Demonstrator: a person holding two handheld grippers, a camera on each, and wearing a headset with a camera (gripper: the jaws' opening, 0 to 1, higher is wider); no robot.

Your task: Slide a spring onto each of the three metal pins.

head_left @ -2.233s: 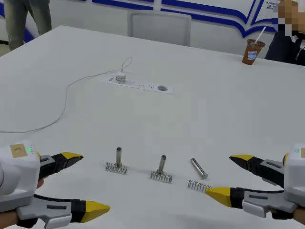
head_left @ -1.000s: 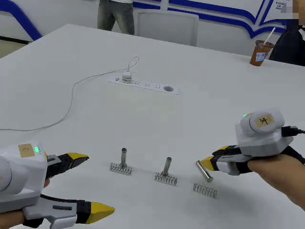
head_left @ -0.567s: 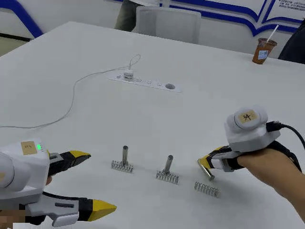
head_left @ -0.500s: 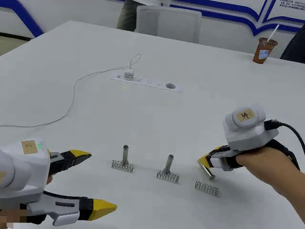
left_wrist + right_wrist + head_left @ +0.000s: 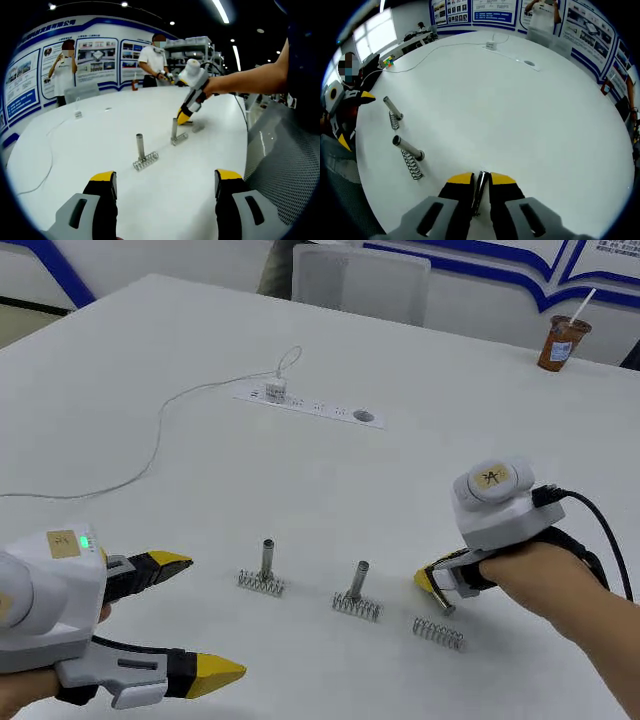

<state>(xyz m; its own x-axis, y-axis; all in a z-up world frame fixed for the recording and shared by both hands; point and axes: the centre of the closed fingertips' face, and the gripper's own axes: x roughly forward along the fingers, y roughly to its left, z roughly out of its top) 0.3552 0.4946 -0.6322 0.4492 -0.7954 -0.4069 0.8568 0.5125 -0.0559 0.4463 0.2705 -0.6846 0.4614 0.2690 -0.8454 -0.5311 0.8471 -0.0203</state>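
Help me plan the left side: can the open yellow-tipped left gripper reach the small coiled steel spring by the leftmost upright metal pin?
Probably yes: the left gripper is open, with bare white table between it and the spring.

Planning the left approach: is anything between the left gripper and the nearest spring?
Nothing visible. Bare table lies between the open left gripper and the spring lying at the foot of the nearest upright pin. The right gripper, shut on the third pin, is beyond the other pin.
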